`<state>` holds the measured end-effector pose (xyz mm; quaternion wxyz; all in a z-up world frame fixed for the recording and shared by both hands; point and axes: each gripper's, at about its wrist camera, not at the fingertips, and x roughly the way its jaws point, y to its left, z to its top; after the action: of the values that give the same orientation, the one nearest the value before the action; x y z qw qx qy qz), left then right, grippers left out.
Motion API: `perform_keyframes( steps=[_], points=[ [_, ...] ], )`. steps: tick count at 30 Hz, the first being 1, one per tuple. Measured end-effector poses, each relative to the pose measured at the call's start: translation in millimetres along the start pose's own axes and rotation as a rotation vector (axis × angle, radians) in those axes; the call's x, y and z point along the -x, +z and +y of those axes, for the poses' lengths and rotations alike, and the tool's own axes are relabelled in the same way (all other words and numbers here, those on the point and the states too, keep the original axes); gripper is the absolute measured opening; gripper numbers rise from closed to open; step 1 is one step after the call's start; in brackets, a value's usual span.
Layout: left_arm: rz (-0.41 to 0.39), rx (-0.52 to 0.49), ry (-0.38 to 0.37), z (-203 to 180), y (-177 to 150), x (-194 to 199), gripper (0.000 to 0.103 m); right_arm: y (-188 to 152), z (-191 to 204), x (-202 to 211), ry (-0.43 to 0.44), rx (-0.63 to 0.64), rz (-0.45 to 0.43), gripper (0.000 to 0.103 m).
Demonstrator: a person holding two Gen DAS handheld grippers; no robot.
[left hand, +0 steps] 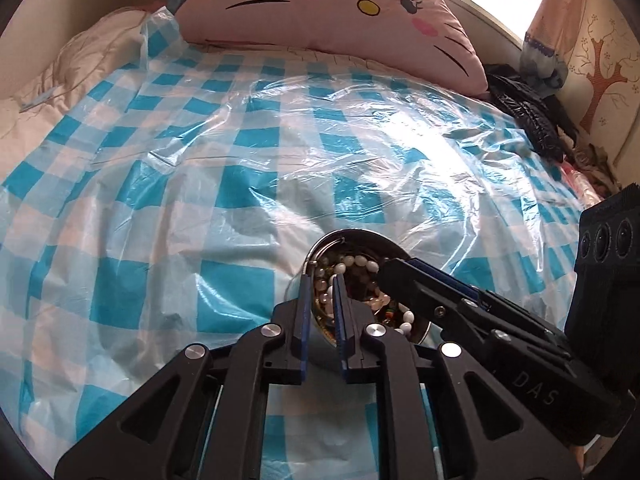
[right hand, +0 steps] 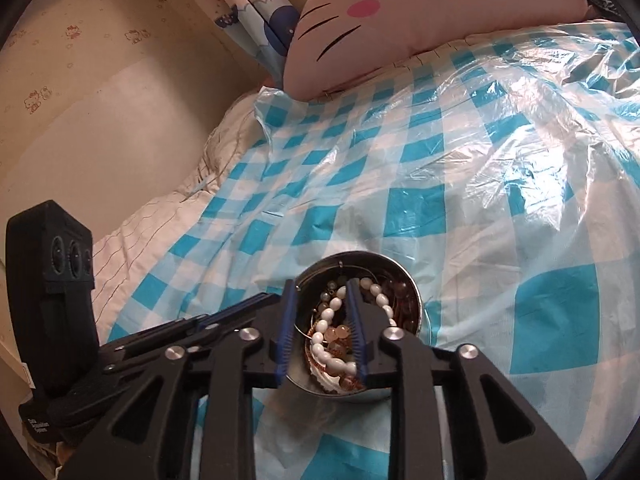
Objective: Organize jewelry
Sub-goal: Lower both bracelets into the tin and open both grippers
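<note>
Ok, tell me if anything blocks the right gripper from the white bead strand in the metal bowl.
Nothing visible blocks it. The right gripper is open right over the metal bowl, with the white bead strand showing between its fingers. The left gripper crowds the same bowl from the side.

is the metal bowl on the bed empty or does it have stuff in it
Not empty. The metal bowl holds a tangled heap of jewelry: a white bead strand, brownish beads and thin wire hoops.

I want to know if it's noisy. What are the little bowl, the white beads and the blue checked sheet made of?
Bowl: looks like shiny metal, since its rim mirrors the light. White beads: smooth and glossy, maybe plastic or pearl; I can't tell which. Blue checked sheet: thin plastic film, because it is see-through, crinkled and glares.
</note>
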<state>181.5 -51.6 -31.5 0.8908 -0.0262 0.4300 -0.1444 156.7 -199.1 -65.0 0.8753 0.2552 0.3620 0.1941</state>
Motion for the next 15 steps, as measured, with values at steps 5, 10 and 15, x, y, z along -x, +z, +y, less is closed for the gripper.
perform_keyframes(
  steps=[5, 10, 15],
  points=[
    [-0.037, -0.024, 0.087, 3, -15, 28, 0.051, -11, 11, 28, -0.05, 0.025, -0.02, 0.033],
    [-0.042, -0.07, 0.162, -1, -43, 68, 0.074, -39, 43, 69, -0.218, 0.1, -0.021, 0.063],
    [-0.041, -0.111, 0.201, 0, -78, 110, 0.09, -80, 57, 116, -0.33, 0.113, -0.017, 0.07]
  ],
)
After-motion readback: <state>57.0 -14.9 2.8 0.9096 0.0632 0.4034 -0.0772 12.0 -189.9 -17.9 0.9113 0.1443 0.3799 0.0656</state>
